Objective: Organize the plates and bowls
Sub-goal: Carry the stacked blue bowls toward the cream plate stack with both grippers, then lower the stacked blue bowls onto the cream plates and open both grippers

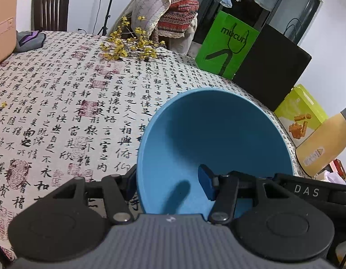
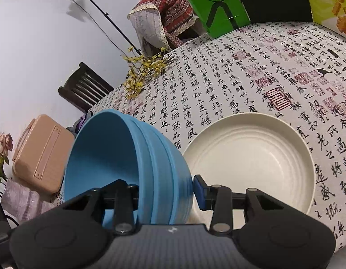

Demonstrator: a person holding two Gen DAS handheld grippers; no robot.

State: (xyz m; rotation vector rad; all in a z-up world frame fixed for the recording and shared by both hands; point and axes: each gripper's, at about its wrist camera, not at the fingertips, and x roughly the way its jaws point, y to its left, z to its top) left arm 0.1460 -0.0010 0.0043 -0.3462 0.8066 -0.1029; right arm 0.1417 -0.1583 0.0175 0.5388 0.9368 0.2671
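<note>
**A:** Left wrist view puts the blue bowl [image 1: 215, 139] at 5 o'clock. It is steeply tipped, and the left hand-held gripper [image 1: 168, 185] is clamped on its near wall, one finger outside and one pad inside. What worries us here?

**B:** We hold only a thin strip of wall close to the rim. The rest of the bowl hangs beyond the pads, so it could swing or slide out if we turn the wrist sharply.

**A:** And the right side?

**B:** The right hand-held gripper [image 2: 164, 190] is closed on a banded blue bowl [image 2: 119, 161] at 7 o'clock, with one finger inside and one outside. We cannot tell whether those bands are ribs or nested bowls. If they are nested, the outer ones are gripped by nothing we can see and may drop.

**A:** The white bowl [image 2: 251, 157] sits on the counter [image 2: 240, 78] at 4 o'clock, just beside it.

**B:** Yes, and we judge that the closest hazard. Lowering the blue one at this tilt could knock the white rim and shove or chip it. We cannot tell whether they already touch.

**A:** Anything further off?

**B:** The yellow flower sprig [image 2: 141, 74] lies at 11 o'clock, well apart. A wide sweep could still drag it.
</note>
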